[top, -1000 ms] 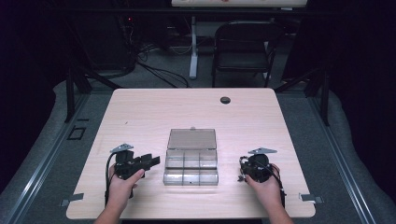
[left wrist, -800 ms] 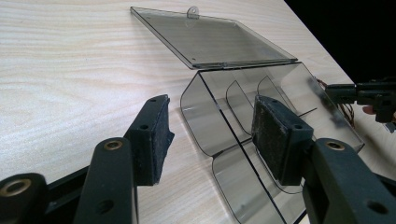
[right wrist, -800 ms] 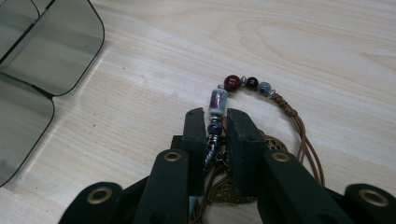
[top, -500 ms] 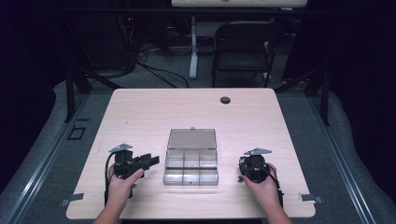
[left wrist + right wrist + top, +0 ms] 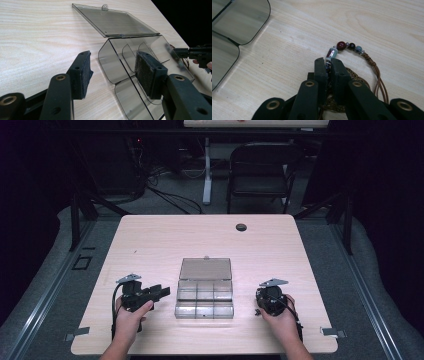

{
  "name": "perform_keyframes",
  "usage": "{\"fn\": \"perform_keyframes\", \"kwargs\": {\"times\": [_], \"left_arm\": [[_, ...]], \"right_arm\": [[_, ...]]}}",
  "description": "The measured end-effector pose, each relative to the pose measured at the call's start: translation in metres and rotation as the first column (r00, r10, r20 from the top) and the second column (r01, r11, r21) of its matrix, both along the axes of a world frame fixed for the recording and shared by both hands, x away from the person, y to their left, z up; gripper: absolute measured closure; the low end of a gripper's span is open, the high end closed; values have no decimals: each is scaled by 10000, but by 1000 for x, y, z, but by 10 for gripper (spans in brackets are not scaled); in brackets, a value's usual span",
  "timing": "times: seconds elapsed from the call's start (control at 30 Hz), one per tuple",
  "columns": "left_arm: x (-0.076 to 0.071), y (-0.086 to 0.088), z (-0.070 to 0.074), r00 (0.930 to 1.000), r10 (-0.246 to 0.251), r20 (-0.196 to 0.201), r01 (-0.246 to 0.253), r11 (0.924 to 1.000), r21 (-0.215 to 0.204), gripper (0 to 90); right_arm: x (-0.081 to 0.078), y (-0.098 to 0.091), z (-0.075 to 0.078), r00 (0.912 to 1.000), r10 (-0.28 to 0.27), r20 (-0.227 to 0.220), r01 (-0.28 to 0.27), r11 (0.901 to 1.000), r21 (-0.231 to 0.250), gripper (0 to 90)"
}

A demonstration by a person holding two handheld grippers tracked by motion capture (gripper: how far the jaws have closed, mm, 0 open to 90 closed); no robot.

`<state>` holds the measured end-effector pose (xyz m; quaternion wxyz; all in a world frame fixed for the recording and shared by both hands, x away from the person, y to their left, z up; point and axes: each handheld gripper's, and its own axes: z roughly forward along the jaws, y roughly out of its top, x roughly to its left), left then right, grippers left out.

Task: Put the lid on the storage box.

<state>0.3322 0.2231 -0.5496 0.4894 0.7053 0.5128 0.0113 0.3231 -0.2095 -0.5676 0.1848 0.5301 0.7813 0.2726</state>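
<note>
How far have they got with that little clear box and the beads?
Done: the clear box lies open, lid flat on the table. In hand: the right gripper is shut on the beaded cord. Left: no bead is in the compartments yet; the left gripper is open by the box.

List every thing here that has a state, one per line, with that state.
Clear box: open and lying on the table, compartments look empty.
Lid: folded back flat on the table.
Left gripper: open, jaws beside the box's near wall.
Right gripper: shut on the beaded cord.
Beaded cord: lying on the table, pinched at one point.
</note>
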Motion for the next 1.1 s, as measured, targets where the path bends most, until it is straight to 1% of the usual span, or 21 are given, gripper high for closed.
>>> {"fn": "perform_keyframes", "kwargs": {"times": [0.27,0.3,0.47,0.6,0.8,0.9,1.1], "left_arm": [[0,0,0,10000,76,-31,-76,9999,-72,470],[0,0,0,9999,126,-52,-127,9999,-114,470],[0,1,0,9999,102,-42,-102,9999,-57,470],[0,1,-1,9999,93,-44,-93,9999,-77,470],[0,1,-1,9999,129,-55,-130,9999,-88,470],[0,0,-1,9999,140,-71,-141,9998,-101,470],[0,1,0,9999,123,-41,-123,9999,-67,470]], "right_arm": [[0,1,1,9999,106,24,-105,9999,-89,845],[0,0,1,9999,115,47,-115,9999,-23,845],[0,-2,3,9999,33,142,-35,9999,165,845],[-2,-5,6,9999,-26,160,19,9991,427,845],[-6,-9,11,9996,-136,263,116,9971,748,846],[-8,-11,14,9991,-189,385,152,9955,936,846],[-12,-14,21,9985,-229,492,170,9931,1164,846]]}}
